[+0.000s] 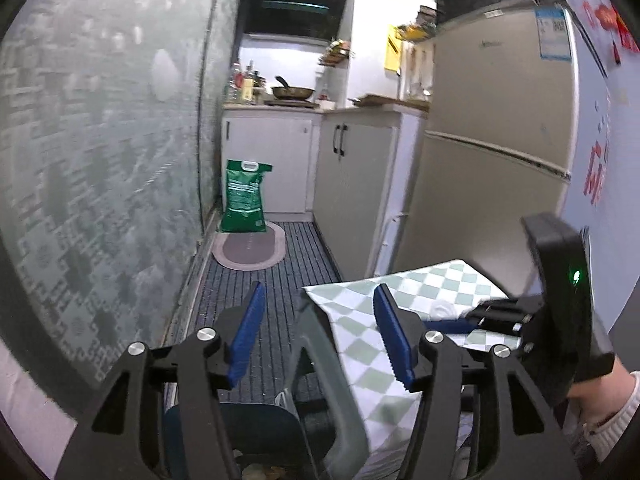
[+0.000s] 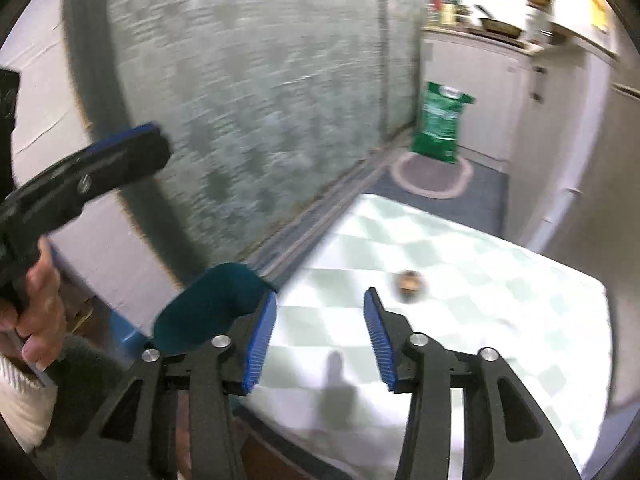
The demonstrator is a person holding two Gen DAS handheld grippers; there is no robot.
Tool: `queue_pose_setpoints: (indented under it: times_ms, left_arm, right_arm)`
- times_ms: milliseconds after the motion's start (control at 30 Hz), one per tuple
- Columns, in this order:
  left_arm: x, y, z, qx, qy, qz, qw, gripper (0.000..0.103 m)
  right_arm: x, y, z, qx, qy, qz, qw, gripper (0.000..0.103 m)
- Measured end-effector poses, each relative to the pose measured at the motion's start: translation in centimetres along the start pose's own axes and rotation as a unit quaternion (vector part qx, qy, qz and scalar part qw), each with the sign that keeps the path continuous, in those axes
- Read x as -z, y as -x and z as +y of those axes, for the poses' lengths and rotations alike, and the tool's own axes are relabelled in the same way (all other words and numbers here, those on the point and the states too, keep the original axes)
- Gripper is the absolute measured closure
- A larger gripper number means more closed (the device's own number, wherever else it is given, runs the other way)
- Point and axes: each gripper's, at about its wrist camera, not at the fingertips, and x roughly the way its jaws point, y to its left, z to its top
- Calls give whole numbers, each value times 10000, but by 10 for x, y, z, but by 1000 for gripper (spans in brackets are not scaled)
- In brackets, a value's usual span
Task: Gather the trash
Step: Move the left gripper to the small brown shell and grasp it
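Observation:
A small brown scrap of trash [image 2: 409,281] lies on a table with a green-and-white checked cloth [image 2: 460,300]. My right gripper [image 2: 320,336] is open and empty, hovering over the cloth's near part, the scrap just beyond its right finger. My left gripper [image 1: 320,332] is open and empty, above the floor beside the cloth's corner [image 1: 360,344]. A dark bin with a blue lid [image 1: 256,432] sits under it, with scraps inside. The right gripper [image 1: 496,316] shows in the left wrist view over the cloth, next to something white [image 1: 442,308]. The left gripper [image 2: 120,152] shows at the left of the right wrist view.
A frosted glass wall [image 1: 100,160] runs along the left. A fridge [image 1: 492,152] and white cabinets [image 1: 352,176] stand on the right. A green bag [image 1: 244,196] stands on an oval mat [image 1: 250,248] at the far end of the striped floor. The blue lid [image 2: 208,304] shows left of the table.

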Motion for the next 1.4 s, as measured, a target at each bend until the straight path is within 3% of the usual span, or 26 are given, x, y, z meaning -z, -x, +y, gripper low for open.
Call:
queue_pose_setpoints:
  times_ms: [100, 467, 667, 867, 967, 1100, 1233, 1400]
  left_arm:
    - [-1, -20, -19, 68, -156, 153, 9997, 41]
    - [14, -112, -69, 120, -682, 1081, 9917, 37]
    - [24, -146, -72, 120, -565, 1463, 9875, 47]
    - [37, -170, -74, 78, -412, 1855, 9817, 60]
    - [39, -176, -76, -23, -502, 1908, 9803, 63]
    - [41, -180, -76, -52, -480, 1923, 9801, 80]
    - [40, -175, -67, 239, -203, 1822, 9828, 80]
    - [35, -155, -55, 252, -12, 1579, 9871, 80]
  right_arm:
    - [6, 8, -22, 276, -127, -52, 9995, 52]
    - [22, 26, -76, 536, -796, -72, 9954, 41]
    - [37, 39, -112, 783, -1194, 18, 9898, 40]
    - [47, 50, -138, 753, -1530, -62, 9853, 40]
    - [49, 51, -142, 699, -1567, -68, 9852, 40]
    - [52, 44, -137, 677, -1429, 44, 9874, 40]
    - [54, 28, -126, 611, -1128, 254, 9914, 40]
    - [56, 11, -117, 632, -924, 403, 9929, 40]
